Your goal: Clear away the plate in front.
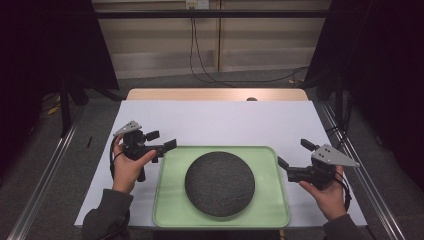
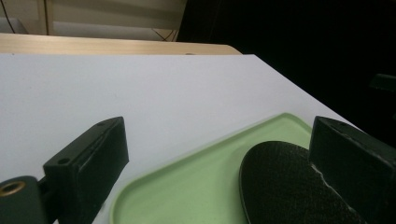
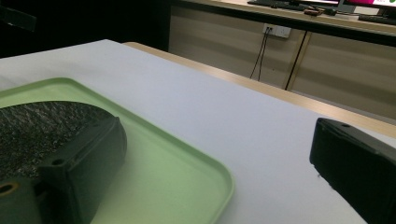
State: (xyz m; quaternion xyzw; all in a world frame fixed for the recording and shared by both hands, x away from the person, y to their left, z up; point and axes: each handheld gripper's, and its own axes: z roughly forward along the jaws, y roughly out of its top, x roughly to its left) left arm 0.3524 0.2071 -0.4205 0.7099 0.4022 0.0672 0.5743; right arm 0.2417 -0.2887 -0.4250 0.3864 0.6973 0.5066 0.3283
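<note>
A light green tray (image 1: 170, 200) lies at the front middle of the white table, with a round dark grey speckled disc (image 1: 219, 183) lying flat in it. My left gripper (image 1: 161, 140) hovers open at the tray's far left corner, jaws pointing right. Between its jaws I see the tray corner (image 2: 196, 182) and the disc (image 2: 280, 186). My right gripper (image 1: 296, 153) stands open just off the tray's right edge, jaws pointing left and away. Along its jaws the tray rim (image 3: 187, 154) and the disc (image 3: 37, 126) show. Neither gripper holds anything.
The white table top (image 1: 220, 120) has bare room behind the tray, ending in a wooden strip (image 1: 215, 94) at the far edge. Cables hang down the wall behind. Dark curtains flank both sides, and metal rails run along the floor.
</note>
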